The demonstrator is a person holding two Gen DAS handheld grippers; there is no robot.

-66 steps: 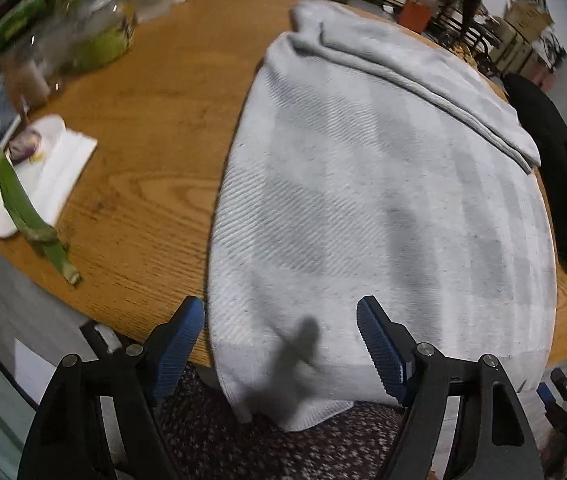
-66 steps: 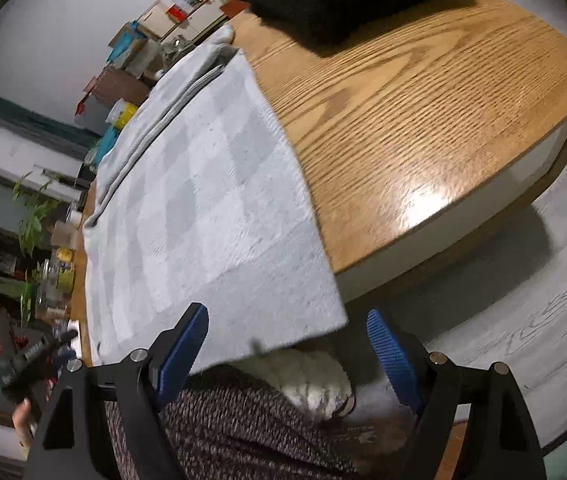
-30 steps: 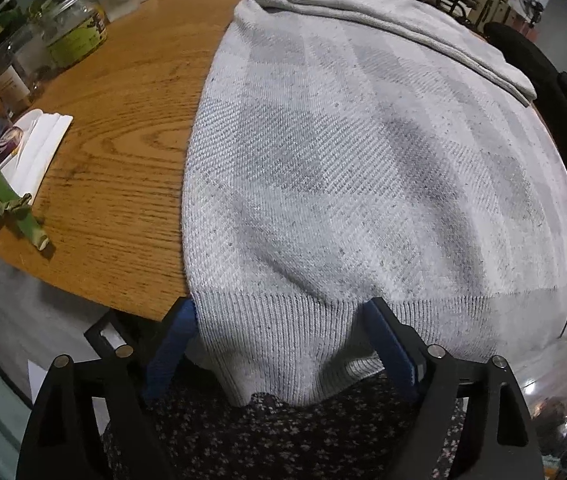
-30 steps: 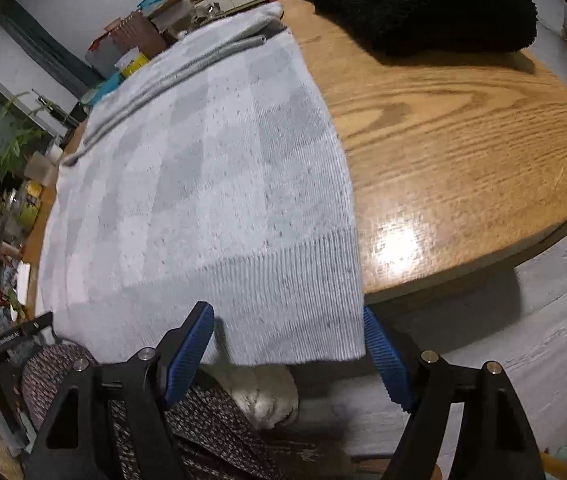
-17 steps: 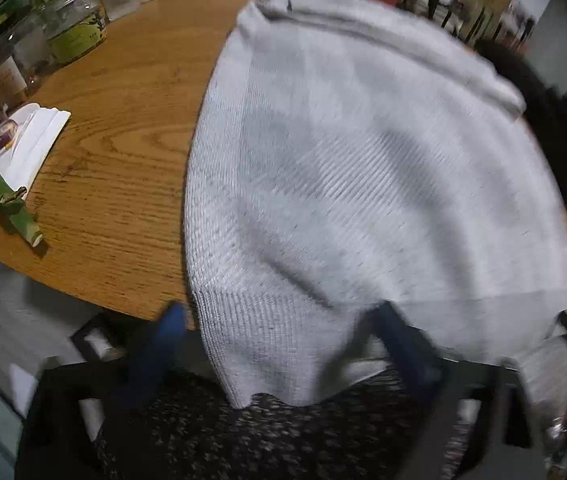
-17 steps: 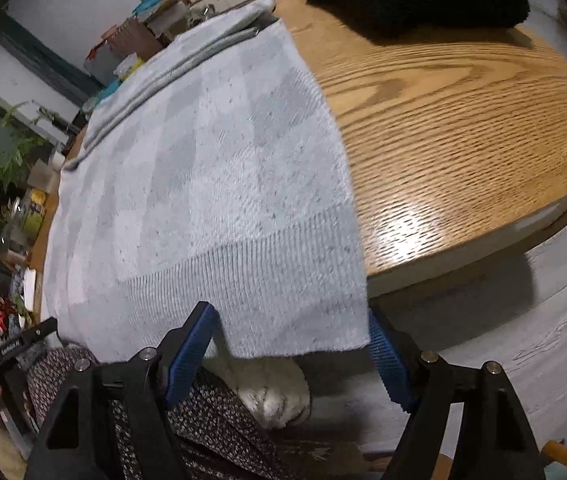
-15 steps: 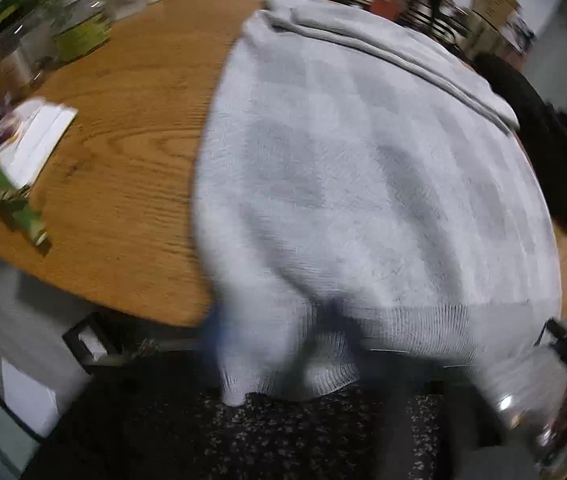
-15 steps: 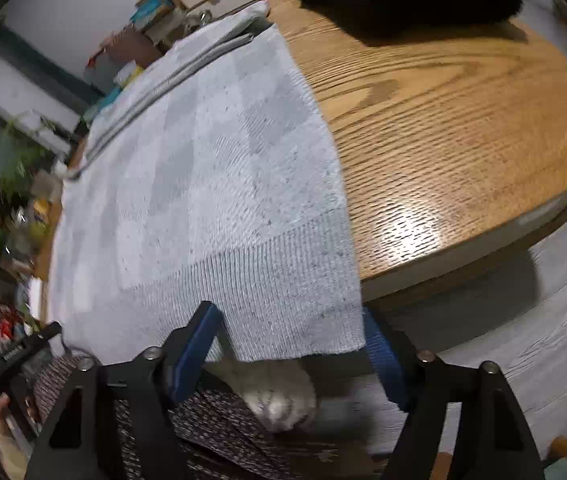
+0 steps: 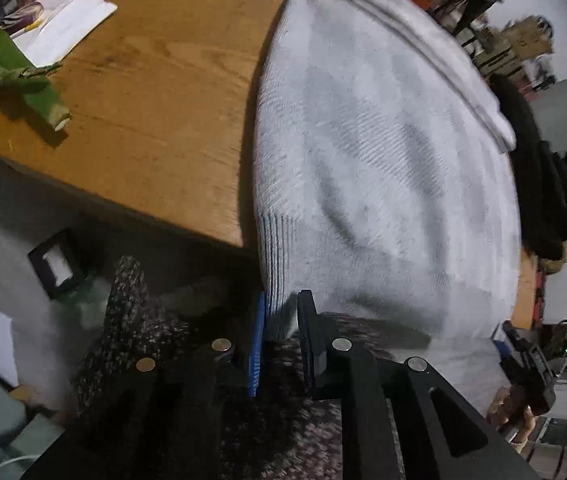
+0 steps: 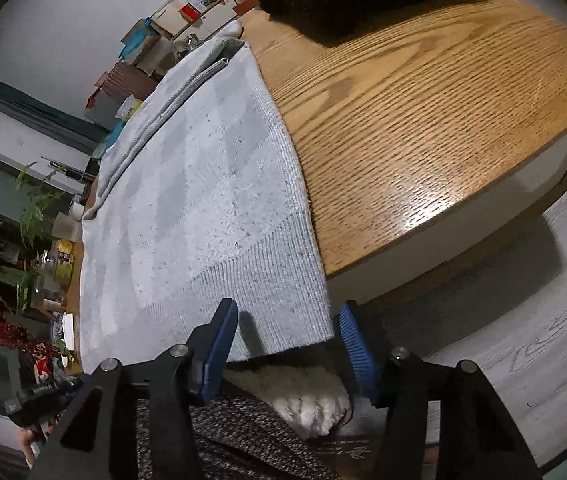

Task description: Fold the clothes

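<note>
Since earlier, left gripper [image 9: 279,316] had closed, pinching the hem corner of the grey sweater [image 9: 383,168] draped over the table [image 9: 155,92]; right gripper [image 10: 289,334] straddled the hem, jaws wide.

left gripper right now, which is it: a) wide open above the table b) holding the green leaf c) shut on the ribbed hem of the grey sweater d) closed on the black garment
c: in the left wrist view the left gripper has its jaws pinched together on the ribbed hem corner of the grey sweater, which hangs over the edge of the wooden table.
</note>
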